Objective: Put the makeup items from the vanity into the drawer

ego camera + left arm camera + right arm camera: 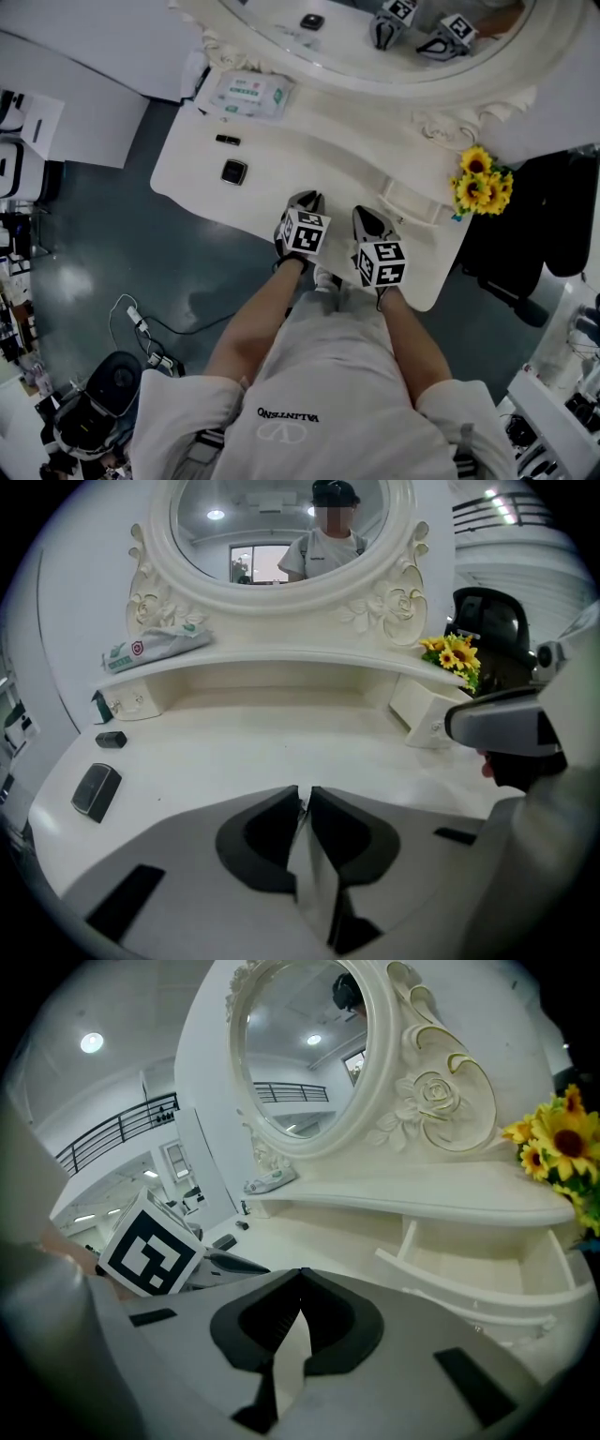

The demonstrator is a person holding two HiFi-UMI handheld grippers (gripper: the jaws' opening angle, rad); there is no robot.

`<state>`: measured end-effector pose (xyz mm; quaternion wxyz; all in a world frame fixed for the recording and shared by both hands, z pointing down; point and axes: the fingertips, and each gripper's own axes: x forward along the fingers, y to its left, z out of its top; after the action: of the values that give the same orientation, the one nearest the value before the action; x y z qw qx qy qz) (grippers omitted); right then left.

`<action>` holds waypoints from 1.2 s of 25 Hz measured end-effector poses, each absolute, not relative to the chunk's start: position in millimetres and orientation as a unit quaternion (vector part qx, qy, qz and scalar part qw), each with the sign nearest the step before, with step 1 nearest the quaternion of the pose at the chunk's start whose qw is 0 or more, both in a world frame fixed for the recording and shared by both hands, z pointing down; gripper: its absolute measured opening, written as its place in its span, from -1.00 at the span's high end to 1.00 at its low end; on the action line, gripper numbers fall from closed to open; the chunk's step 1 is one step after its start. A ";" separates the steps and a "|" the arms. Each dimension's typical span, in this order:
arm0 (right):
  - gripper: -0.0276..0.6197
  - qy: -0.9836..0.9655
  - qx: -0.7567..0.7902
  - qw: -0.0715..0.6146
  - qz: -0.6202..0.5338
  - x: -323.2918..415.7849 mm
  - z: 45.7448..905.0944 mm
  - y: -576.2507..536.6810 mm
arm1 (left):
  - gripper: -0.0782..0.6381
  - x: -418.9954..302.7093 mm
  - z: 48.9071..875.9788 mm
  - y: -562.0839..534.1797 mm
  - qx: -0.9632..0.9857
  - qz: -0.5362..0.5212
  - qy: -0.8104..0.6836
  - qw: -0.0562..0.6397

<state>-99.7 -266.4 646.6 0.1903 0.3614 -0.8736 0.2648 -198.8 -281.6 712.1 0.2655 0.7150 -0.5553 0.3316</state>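
at the near edge of the white vanity surface [309,150], just left of the open white drawer [410,201], the left tool [305,797] and right tool [300,1277] are closed on nothing. i'd open the left one before reaching the square black compact [233,172], well left of the drawer. farther back, the short black tube [227,140] lies crosswise, ends pointing left and right; pinch across its width.

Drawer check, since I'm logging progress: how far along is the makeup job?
Done: the drawer stands open, nothing visible inside. In hand: nothing; left gripper and right gripper are shut and empty. Left: the compact and small black item lie on the vanity.
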 end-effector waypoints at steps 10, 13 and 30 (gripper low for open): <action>0.88 -0.871 0.375 0.179 0.264 -81.9 639.0 -263.6 | 0.67 -200.3 705.4 -278.7 0.713 0.318 -0.566 0.263; 0.88 -0.865 0.387 0.178 0.266 -71.8 638.2 -264.5 | 0.67 -190.1 694.9 -273.8 0.715 0.307 -0.567 0.269; 0.88 -0.813 0.492 0.150 0.271 14.6 627.7 -245.7 | 0.67 -56.5 640.0 -254.0 0.798 0.246 -0.494 0.244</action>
<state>14.6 -245.7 627.7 0.1500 0.4923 -0.8134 0.2712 -56.5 -254.0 640.0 0.2445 0.7975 -0.4936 0.2460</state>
